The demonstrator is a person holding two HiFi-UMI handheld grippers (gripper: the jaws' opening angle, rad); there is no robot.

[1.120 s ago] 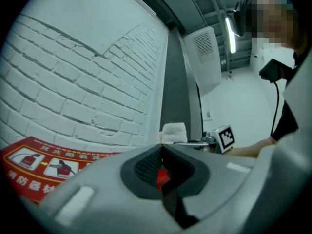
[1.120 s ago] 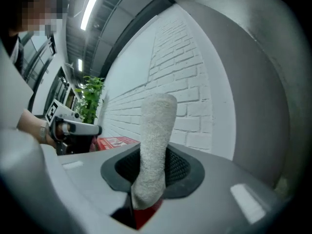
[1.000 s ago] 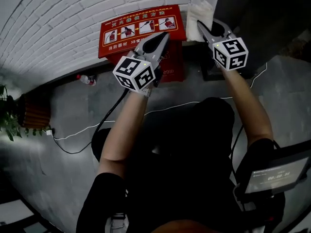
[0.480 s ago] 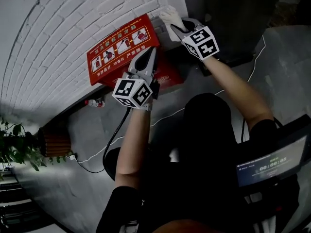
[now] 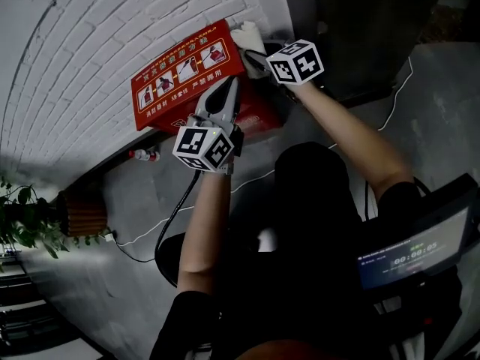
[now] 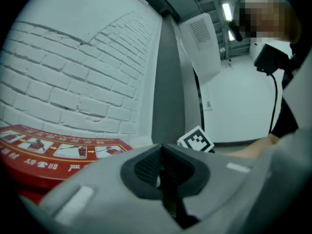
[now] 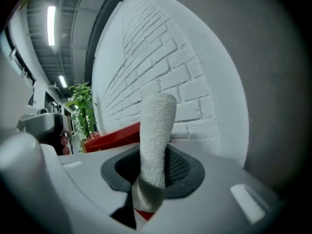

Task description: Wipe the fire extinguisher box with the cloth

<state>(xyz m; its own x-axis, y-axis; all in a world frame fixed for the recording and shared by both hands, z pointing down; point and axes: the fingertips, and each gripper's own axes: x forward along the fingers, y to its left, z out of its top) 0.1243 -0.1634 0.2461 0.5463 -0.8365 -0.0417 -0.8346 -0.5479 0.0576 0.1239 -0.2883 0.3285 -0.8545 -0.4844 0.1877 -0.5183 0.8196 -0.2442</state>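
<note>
The red fire extinguisher box (image 5: 176, 77) stands on the floor against the white brick wall, its lid printed with instruction pictures. My right gripper (image 5: 253, 51) is shut on a white cloth (image 5: 248, 36), which lies at the lid's right corner. In the right gripper view the cloth (image 7: 156, 140) sticks up from between the jaws, with the box (image 7: 112, 136) to the left behind it. My left gripper (image 5: 225, 90) hovers over the box's front right part, shut and holding nothing. The left gripper view shows the box lid (image 6: 53, 152) at lower left.
A dark panel (image 5: 367, 28) stands right of the box. A small bottle (image 5: 142, 155) lies on the grey floor left of the box. A white cable (image 5: 150, 227) runs across the floor. A potted plant (image 5: 30, 227) and brown planter (image 5: 82, 214) sit at far left.
The right gripper has carried the cloth leftward from beside the box onto the lid's right corner. The left gripper stays over the box's front. The head view shifted.
</note>
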